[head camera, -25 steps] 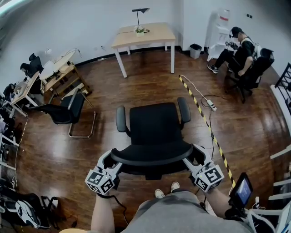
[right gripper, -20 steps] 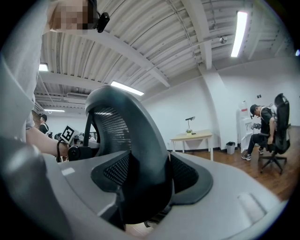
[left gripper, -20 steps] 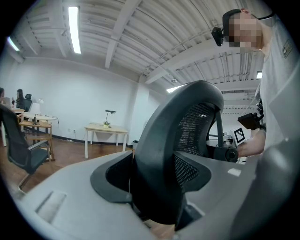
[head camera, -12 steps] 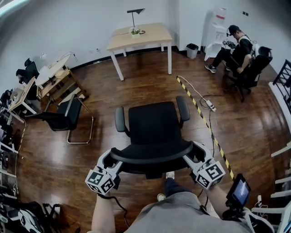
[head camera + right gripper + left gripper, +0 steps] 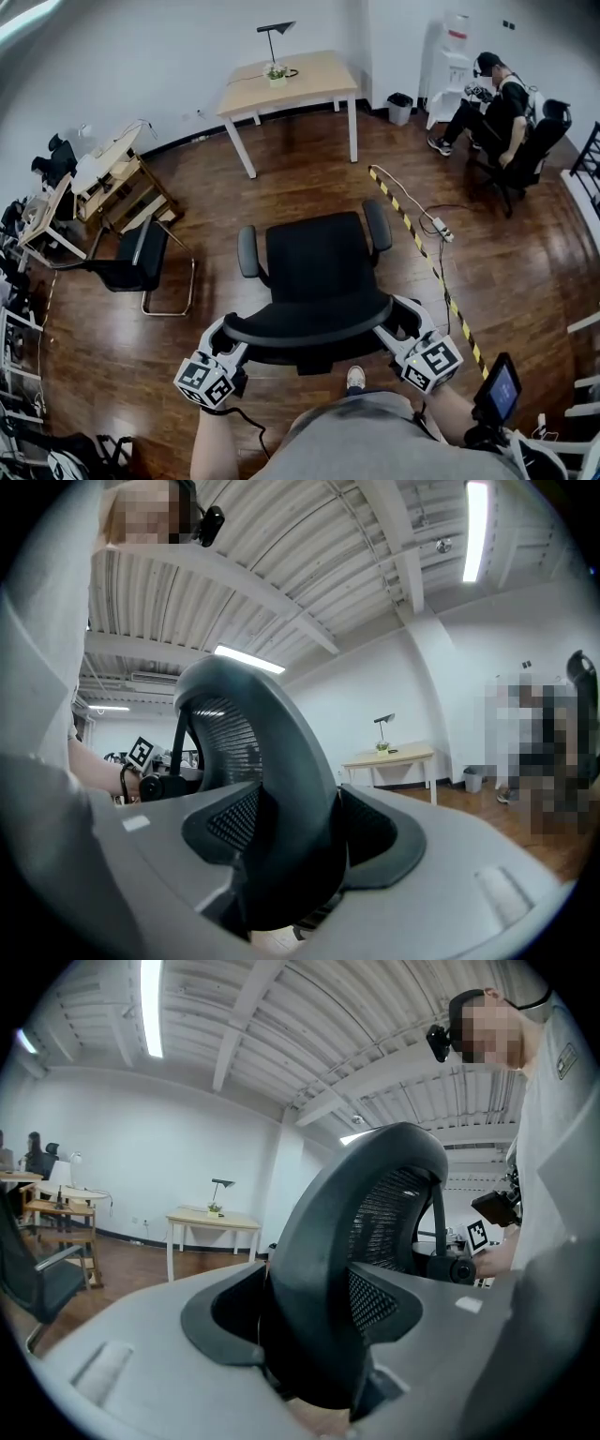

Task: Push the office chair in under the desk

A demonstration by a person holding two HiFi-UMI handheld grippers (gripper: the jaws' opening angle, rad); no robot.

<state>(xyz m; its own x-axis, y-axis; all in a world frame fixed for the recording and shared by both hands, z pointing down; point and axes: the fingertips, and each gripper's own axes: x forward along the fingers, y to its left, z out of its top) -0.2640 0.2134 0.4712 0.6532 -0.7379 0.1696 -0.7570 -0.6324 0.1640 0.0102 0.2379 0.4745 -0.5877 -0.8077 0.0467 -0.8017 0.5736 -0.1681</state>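
Markings: the cube on the left gripper [image 5: 227,334] and the one on the right gripper [image 5: 400,319] each carry square black-and-white marker patterns. They bear no lettering that can be read.

Subject: a black office chair [image 5: 319,258] with a curved plastic-framed backrest filled with fine mesh, a broad flat seat and two padded armrests. The left and right gripper views show the mesh weave and the smooth, thick rim of the backrest.

Position: the chair stands on the dark wooden plank floor [image 5: 281,178], seat turned toward the light wooden tabletop [image 5: 300,75] on white legs. It is well apart from the tabletop's near edge, with bare floor between them. The person stands just behind the backrest.

Grippers: each is clamped on the top rim of the backrest, the left near its left end and the right near its right end. The rim fills the space between each pair of jaws.

Other items: a black desk lamp [image 5: 277,33] and a small potted plant [image 5: 275,71] stand at the tabletop's far edge. A yellow-and-black striped tape [image 5: 422,246] runs across the floor to the chair's right.
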